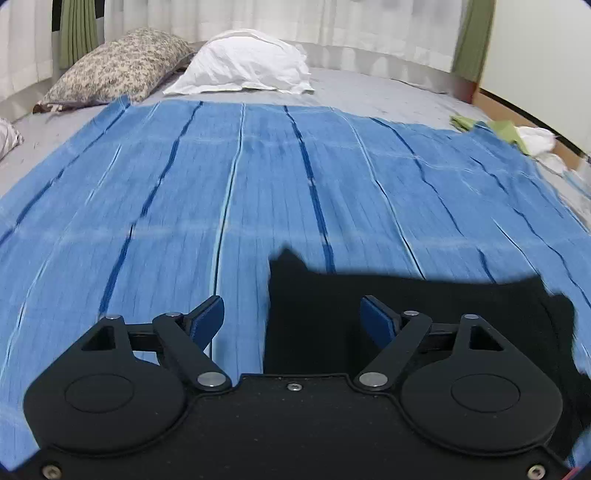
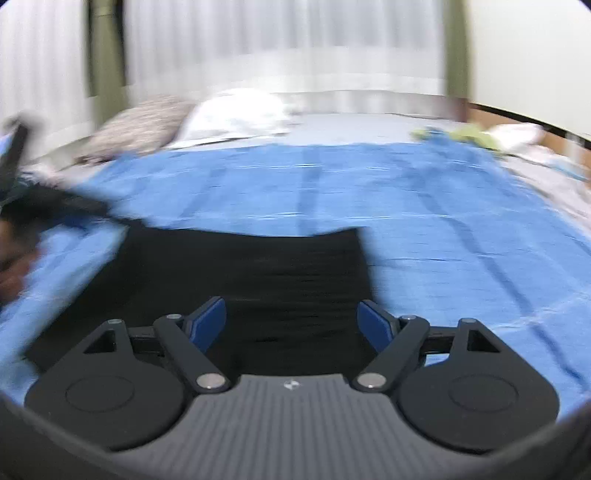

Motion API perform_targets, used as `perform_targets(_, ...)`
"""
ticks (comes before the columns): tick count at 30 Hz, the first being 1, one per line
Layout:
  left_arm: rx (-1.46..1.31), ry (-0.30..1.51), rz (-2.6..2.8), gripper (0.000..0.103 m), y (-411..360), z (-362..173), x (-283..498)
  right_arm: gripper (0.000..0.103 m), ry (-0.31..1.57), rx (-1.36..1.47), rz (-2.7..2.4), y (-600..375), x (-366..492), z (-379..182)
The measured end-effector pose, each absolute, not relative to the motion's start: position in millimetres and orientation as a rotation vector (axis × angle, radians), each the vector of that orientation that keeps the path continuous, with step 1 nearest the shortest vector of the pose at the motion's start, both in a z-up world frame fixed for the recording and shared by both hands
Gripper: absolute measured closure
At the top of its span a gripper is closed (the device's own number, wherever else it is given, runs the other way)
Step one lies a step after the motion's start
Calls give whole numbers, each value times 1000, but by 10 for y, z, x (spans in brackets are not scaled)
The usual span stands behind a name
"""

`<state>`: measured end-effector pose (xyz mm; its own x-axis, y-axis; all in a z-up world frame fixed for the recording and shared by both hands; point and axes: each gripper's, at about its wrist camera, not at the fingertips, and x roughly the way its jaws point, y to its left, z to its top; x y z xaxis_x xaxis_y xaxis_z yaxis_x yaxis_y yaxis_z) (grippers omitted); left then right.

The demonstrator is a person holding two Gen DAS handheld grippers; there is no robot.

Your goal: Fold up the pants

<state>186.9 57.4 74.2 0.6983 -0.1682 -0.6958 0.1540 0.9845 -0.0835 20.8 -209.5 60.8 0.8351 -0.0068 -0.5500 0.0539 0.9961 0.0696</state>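
Note:
Black pants (image 1: 406,314) lie flat on a blue striped cloth (image 1: 258,184) spread over the bed. In the left wrist view they fill the lower right, with a corner sticking up near the middle. My left gripper (image 1: 291,317) is open and empty, its right finger over the pants' left edge. In the blurred right wrist view the pants (image 2: 258,266) lie ahead and under my right gripper (image 2: 291,319), which is open and empty above them. The other gripper shows as a dark blur at the far left (image 2: 22,206).
A patterned pillow (image 1: 118,66) and a white pillow (image 1: 247,62) lie at the head of the bed. Green and white clothes (image 1: 517,136) are piled at the right edge. Curtains (image 1: 369,22) hang behind. The grey sheet (image 1: 369,96) shows beyond the blue cloth.

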Motion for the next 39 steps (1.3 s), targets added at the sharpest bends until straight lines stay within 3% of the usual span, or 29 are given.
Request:
perform_targets(5, 40, 726, -176, 15, 584, 618, 1133, 14, 671, 19, -107, -2351, 219, 338)
perform_targets(9, 111, 773, -142, 15, 467, 431, 896, 8, 704, 217, -14, -2561, 242, 168)
perform_targets(14, 103, 768, -136, 14, 382, 512, 672, 9, 672, 162, -7, -2475, 75, 317)
perform_targets(18, 91, 712, -149, 5, 326, 685, 402, 9, 620, 136, 12, -2408, -150, 479)
perform_targets(39, 72, 702, -124, 0, -66, 397, -385, 0, 622, 68, 62, -1867, -396, 227)
